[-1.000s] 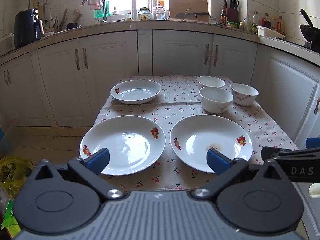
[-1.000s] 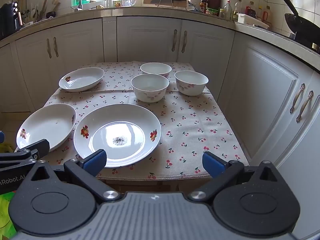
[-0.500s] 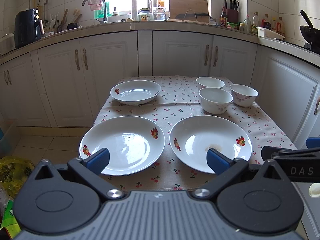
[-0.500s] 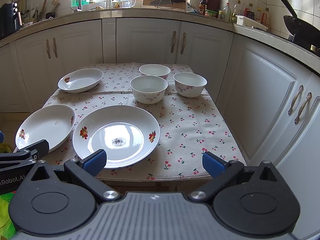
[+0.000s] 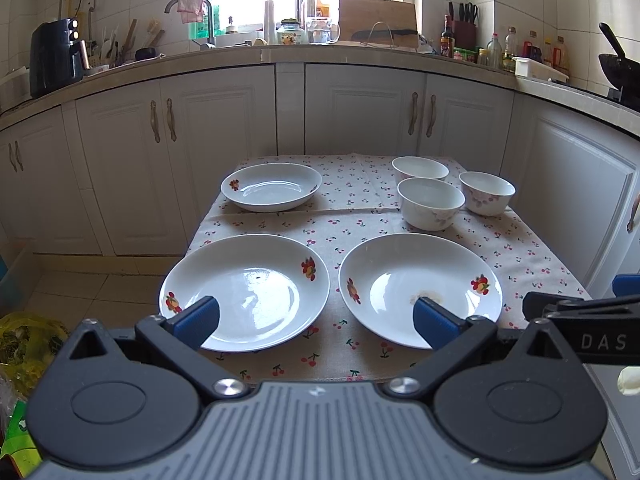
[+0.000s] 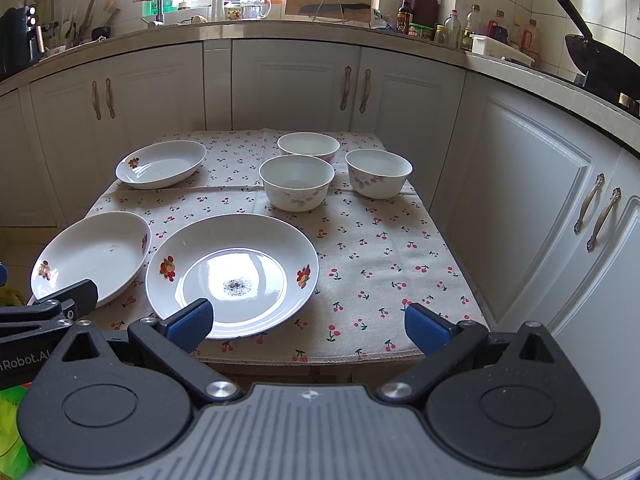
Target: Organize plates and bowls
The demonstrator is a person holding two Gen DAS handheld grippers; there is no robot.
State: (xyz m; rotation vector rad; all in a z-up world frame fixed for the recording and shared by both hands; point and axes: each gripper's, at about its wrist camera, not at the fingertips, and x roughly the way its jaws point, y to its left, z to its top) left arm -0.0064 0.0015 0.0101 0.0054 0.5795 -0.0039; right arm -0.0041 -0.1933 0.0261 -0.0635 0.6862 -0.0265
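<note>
Both claws hovering agape, empty.
Plate (image 6: 232,276) lying just ahead of right claw (image 6: 306,320): stiff, slick, breakable; pinch its near rim.

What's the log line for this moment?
left tool: open | right tool: open | plates: three, unstacked | bowls: three, separate

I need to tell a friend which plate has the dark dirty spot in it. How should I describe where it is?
Start at the small table with the cherry-print cloth, before the white cabinets. Two large plates lie along its near edge; take the right-hand plate, just in front of the three bowls. Unlike the left-hand plate, it has a dark speckled smudge at its centre.
</note>
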